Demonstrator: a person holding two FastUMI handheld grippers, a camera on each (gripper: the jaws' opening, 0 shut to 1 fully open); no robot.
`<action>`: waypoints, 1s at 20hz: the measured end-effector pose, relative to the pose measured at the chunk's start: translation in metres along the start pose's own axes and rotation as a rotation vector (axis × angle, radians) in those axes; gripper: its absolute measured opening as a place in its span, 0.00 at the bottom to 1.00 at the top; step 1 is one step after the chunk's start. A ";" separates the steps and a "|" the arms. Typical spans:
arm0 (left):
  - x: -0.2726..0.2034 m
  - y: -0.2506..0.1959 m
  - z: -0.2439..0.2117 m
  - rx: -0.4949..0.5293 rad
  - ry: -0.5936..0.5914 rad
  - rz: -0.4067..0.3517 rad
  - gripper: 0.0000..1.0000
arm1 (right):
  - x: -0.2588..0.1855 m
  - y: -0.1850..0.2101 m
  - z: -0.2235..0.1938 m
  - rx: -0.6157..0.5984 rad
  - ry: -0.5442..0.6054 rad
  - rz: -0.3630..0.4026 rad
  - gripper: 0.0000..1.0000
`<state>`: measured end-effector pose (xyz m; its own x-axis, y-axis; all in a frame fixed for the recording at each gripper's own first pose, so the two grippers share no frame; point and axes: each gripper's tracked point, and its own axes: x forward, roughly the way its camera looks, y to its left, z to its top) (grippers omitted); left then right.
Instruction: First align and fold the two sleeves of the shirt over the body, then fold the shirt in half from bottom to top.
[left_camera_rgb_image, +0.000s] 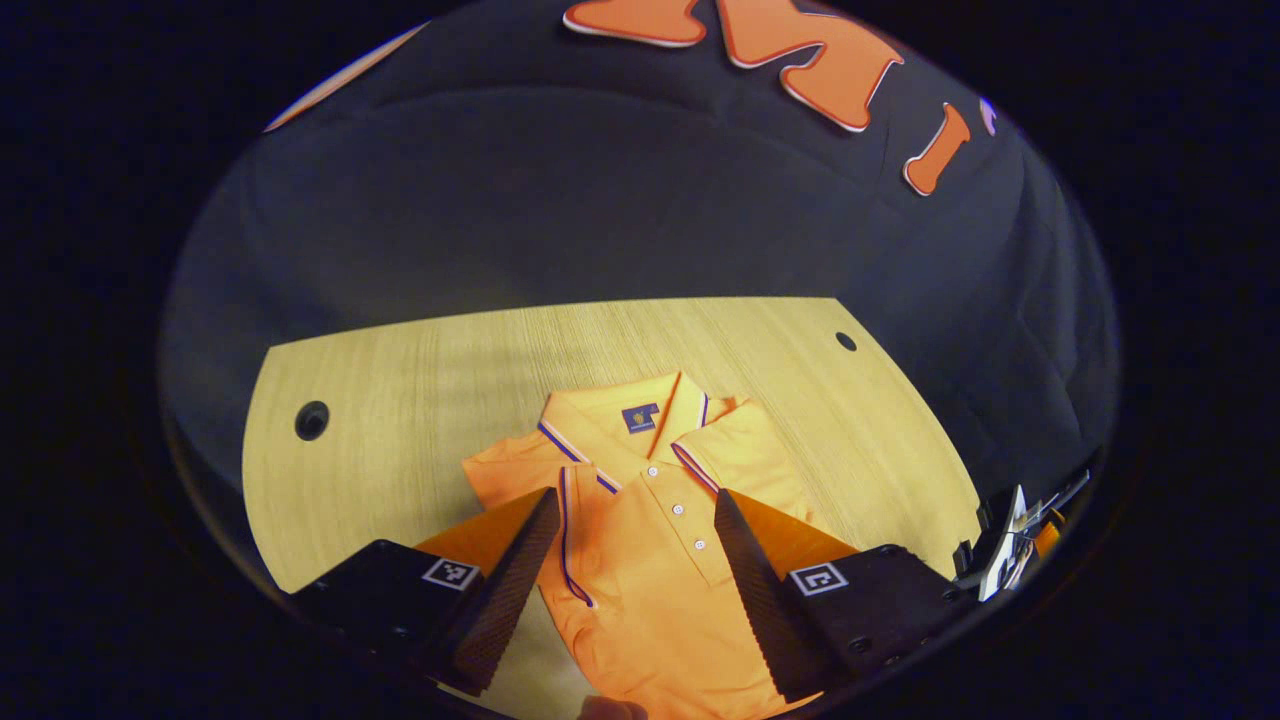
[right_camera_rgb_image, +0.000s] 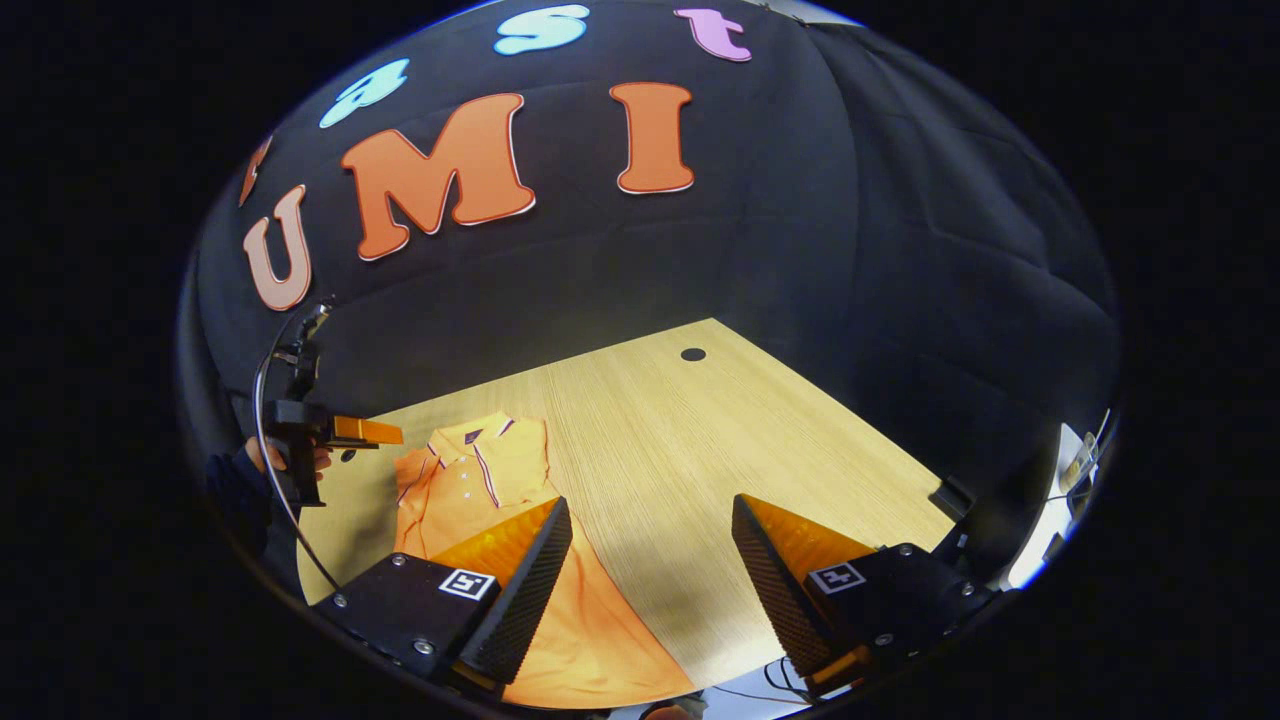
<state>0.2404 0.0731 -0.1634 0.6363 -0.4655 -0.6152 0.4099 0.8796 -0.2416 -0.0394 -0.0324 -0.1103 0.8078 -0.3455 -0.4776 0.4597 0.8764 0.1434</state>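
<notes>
Shirt (left_camera_rgb_image: 650, 520): laid flat, front up, on the table (left_camera_rgb_image: 400, 400), collar toward the far wall, buttons closed; both sleeves seen already folded in over the body, so the outline was a narrow rectangle.
Left sleeve (left_camera_rgb_image: 575, 540): seen turned across the chest, its striped cuff edge running down beside the placket.
Left gripper (left_camera_rgb_image: 640, 560): held above the shirt's chest, fingers spread wide, nothing gripped; in the right gripper view it was seen farther off (right_camera_rgb_image: 335, 430), held in a hand (right_camera_rgb_image: 262, 457) over the table's edge beside the collar.
Right gripper (right_camera_rgb_image: 650, 560): held above the table at the shirt's right side, fingers spread wide, nothing between them.
Handling: judged light, soft and limp knit cloth, likely to sag and crease when lifted; not fragile, and unlikely to slip on the wood grain.
Hold: the two bottom hem corners were judged the best places to pinch, both layers taken together so the folded sleeves were not dragged open.
Stage: sleeves judged done; bottom-to-top fold not yet made.
Containers: none seen; two round holes (left_camera_rgb_image: 312, 420) noted in the table top.
</notes>
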 end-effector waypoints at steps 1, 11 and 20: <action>-0.014 -0.006 0.007 -0.002 -0.048 0.007 0.96 | 0.002 0.003 0.003 -0.013 -0.011 0.018 0.98; -0.176 -0.060 0.040 0.079 -0.433 0.143 0.96 | -0.017 0.058 0.046 -0.166 -0.205 0.259 0.98; -0.291 -0.116 0.013 0.115 -0.712 0.309 0.95 | -0.046 0.064 0.070 -0.199 -0.358 0.406 0.98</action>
<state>0.0166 0.1054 0.0534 0.9825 -0.1864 -0.0032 0.1862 0.9819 -0.0345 -0.0211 0.0154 -0.0186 0.9955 -0.0300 -0.0900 0.0365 0.9968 0.0716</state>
